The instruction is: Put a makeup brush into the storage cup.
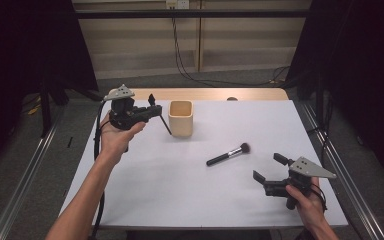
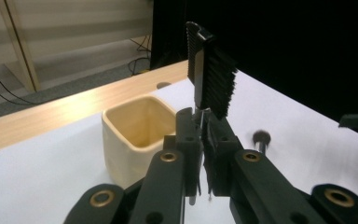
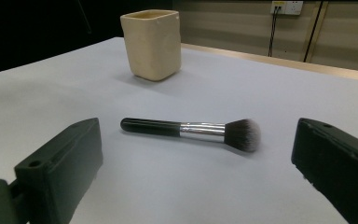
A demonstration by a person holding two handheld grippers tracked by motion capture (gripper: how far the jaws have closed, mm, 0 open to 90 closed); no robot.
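High view: the left gripper [image 1: 147, 111] is held raised near the far left part of the tabletop [image 1: 145, 190], its jaws closed on a thin black brow brush [image 1: 164, 123] whose slender handle slants down toward the table just left of the cream square cup [image 1: 181, 118]. In the left gripper view the jaws are seen pressed together on the brush's thin shaft, and its bristled comb head [image 2: 213, 79] is seen standing up beyond the jaw tips, with the cup's open mouth [image 2: 137, 123] just to the left of the jaws and slightly below them.

The relation on which the coming move is judged to turn is that between the held brush and the cup's opening: the cup is close beside the left gripper, apart from the brush and not yet under it, so a short shift toward the cup and a tilt of the long axis toward upright would be called for before the brush could be lowered in.

The right gripper [image 1: 270, 170] is held low near the near right corner of the tabletop, its jaws spread wide with nothing between them. A black powder brush [image 1: 228, 154] with a silver ferrule is lying flat ahead of it, well apart from the cup. In the right gripper view that brush [image 3: 191, 131] is framed between the two jaws but beyond their tips, its long axis lying crosswise to them, bristles to the right. The right hand is clearly the nearer one to it.
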